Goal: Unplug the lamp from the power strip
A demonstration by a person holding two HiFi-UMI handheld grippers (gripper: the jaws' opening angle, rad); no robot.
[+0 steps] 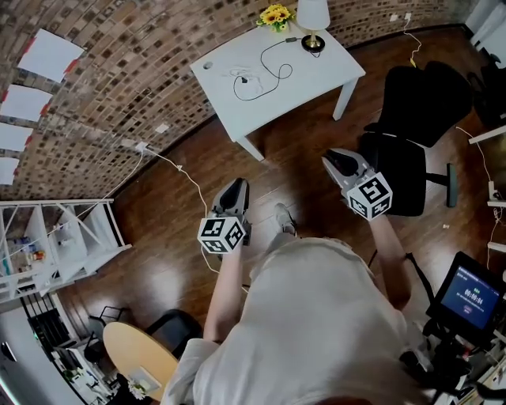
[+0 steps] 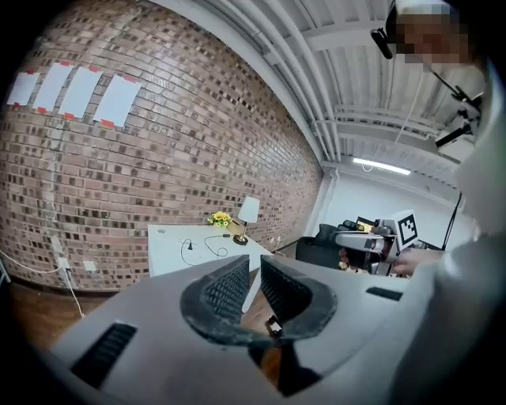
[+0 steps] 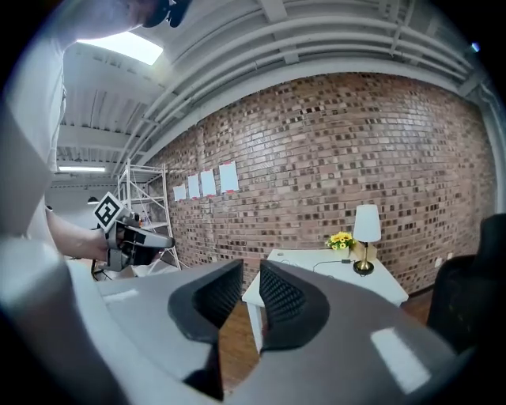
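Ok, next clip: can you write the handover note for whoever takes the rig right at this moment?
Left gripper: jaws slightly apart, nothing between them, held over the wooden floor.
Right gripper: the same, empty, short of the table.
The white-shaded table lamp stands at the far corner of the white square table; its black cord loops across the top.
The power strip can't be made out from here.
Done: nothing shows yet.
Left: walk up, trace the cord to its plug, pull it out.
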